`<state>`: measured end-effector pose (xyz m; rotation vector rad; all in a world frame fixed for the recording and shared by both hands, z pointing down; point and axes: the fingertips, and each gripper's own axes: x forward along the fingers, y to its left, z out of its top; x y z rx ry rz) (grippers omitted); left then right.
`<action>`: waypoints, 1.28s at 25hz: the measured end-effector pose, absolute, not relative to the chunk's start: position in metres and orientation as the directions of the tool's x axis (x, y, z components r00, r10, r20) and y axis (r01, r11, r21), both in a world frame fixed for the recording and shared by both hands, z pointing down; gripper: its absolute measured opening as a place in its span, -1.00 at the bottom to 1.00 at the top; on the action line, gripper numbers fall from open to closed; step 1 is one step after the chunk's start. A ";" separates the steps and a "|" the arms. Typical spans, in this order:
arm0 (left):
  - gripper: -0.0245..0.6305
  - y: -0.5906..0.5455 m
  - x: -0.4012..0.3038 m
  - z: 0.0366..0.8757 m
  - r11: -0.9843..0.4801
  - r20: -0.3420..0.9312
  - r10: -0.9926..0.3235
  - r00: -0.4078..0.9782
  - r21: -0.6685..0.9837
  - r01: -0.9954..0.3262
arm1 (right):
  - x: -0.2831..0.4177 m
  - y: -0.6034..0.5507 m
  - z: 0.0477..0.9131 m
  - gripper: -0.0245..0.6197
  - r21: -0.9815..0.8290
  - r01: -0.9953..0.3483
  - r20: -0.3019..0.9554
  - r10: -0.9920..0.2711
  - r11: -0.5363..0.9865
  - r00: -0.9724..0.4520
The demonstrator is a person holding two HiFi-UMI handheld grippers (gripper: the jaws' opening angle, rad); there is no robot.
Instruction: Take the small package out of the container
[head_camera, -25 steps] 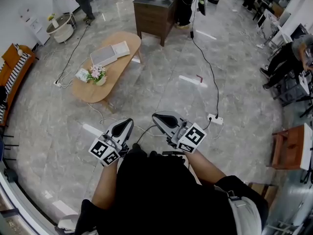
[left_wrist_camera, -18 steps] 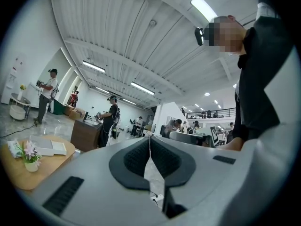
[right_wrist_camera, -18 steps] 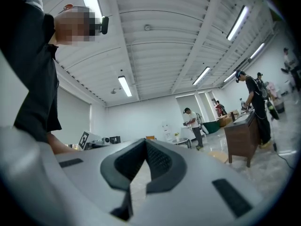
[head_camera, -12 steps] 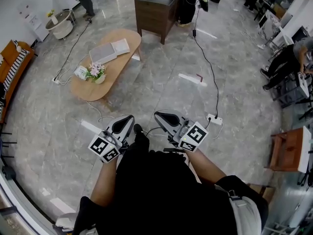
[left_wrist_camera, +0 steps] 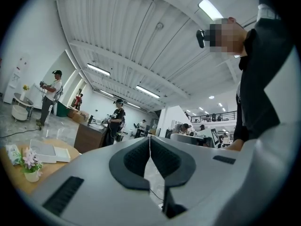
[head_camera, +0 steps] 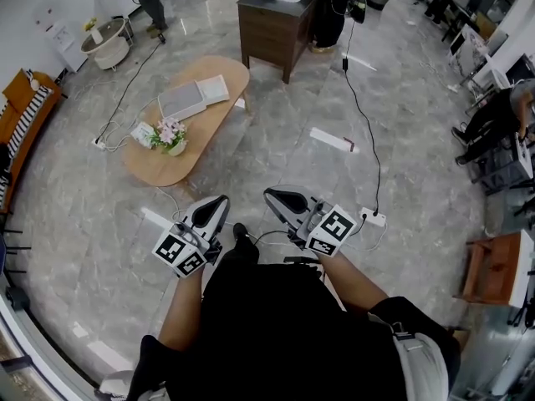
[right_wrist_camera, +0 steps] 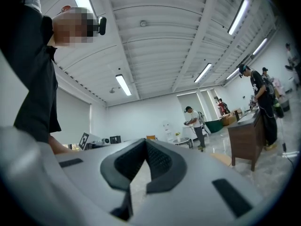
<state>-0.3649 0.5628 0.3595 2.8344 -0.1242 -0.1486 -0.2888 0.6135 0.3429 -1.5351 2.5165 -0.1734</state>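
Note:
Both grippers are held level in front of the person's body, well above the floor. My left gripper (head_camera: 211, 210) is shut with nothing between its jaws; its pads meet at the tip in the left gripper view (left_wrist_camera: 150, 138). My right gripper (head_camera: 281, 200) is likewise shut and empty (right_wrist_camera: 145, 141). Ahead to the left stands an oval wooden table (head_camera: 159, 161) with a flat grey box (head_camera: 181, 100), a white box (head_camera: 213, 88) and a small flower pot (head_camera: 170, 134). I can make out no small package. Both grippers are far from the table.
A dark wooden cabinet (head_camera: 280, 19) stands beyond the table. A power strip (head_camera: 374, 217) with a long cable and a white bar (head_camera: 334, 140) lie on the marble floor. Other people stand at the far end and at the right edge. A wooden stool (head_camera: 493, 266) is at the right.
The floor, table and power strip have shifted slightly in the head view as the person walks forward. A shoe now shows between the grippers. Both grippers stay shut and keep their place before the body.

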 end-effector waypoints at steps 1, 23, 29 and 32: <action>-0.87 0.552 -0.361 0.360 -0.951 -0.089 -0.101 0.991 0.300 -0.069 | -0.285 0.603 0.343 -0.89 -0.194 -0.867 -0.096 -0.889 0.459 -0.449; -0.87 0.309 -0.293 0.379 -0.935 -0.111 -0.053 0.992 0.356 -0.010 | -0.218 0.375 0.362 -0.89 -0.228 -0.889 -0.027 -0.915 0.398 -0.402; -0.87 0.269 -0.285 0.392 -0.922 -0.123 -0.065 0.990 0.386 -0.013 | -0.210 0.342 0.367 -0.89 -0.225 -0.897 -0.015 -0.922 0.381 -0.388; -0.87 0.254 -0.275 0.394 -0.916 -0.121 -0.062 0.991 0.401 -0.009 | -0.204 0.328 0.364 -0.89 -0.219 -0.898 -0.010 -0.921 0.382 -0.389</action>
